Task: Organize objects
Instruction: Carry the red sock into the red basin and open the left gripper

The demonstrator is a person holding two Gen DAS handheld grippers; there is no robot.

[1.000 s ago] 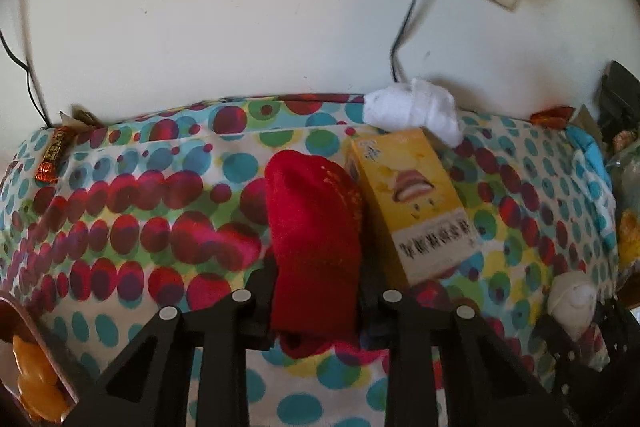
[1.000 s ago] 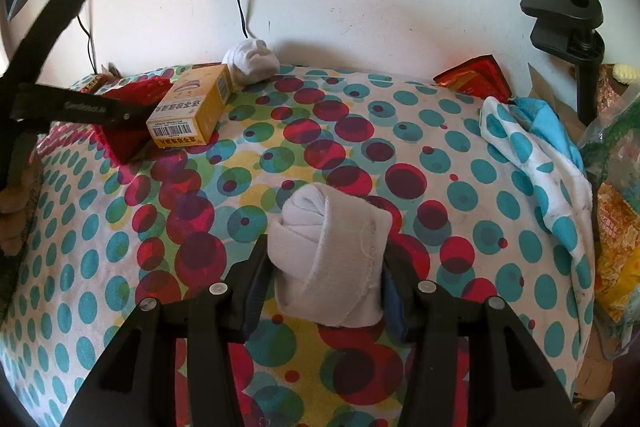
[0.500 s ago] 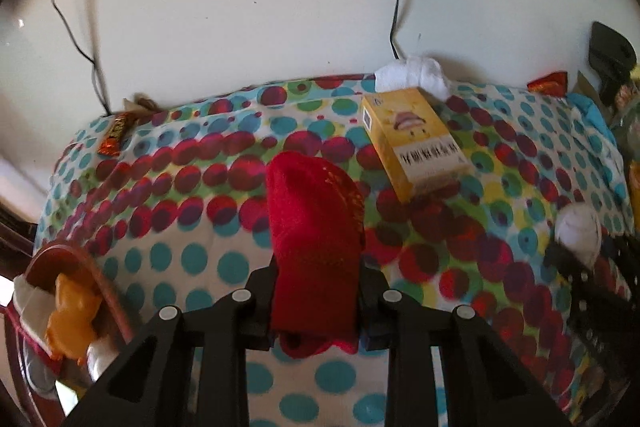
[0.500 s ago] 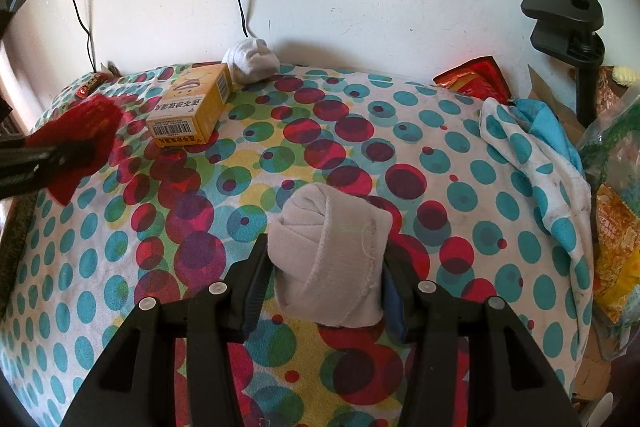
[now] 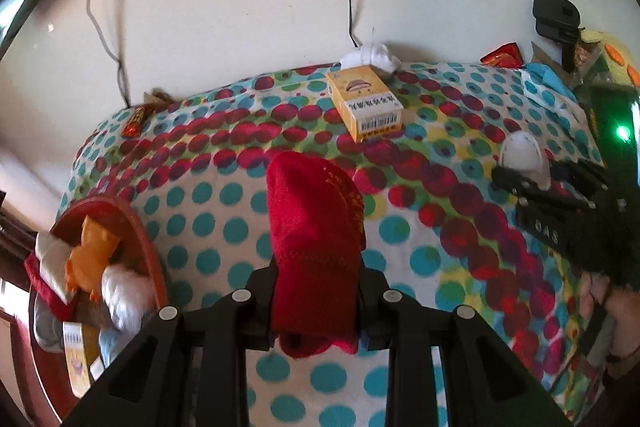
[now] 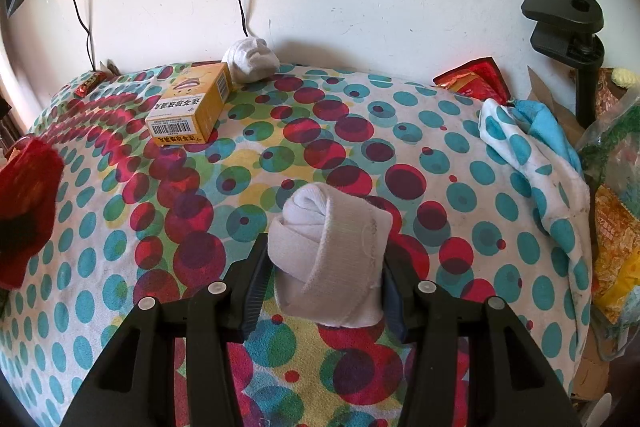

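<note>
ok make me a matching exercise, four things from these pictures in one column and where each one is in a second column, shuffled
Things:
1. red sock
2. white sock roll
3. yellow box
4. orange toy

Places:
A. in the red basket at the table's left edge
B. lying on the dotted cloth near the wall
C. clamped in the left gripper
D. clamped in the right gripper

Pairs: 1-C, 2-D, 3-B, 4-A

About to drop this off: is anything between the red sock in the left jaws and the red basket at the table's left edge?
Nothing visible. Only bare dotted cloth lies between the rolled red sock and the round red basket.
</note>
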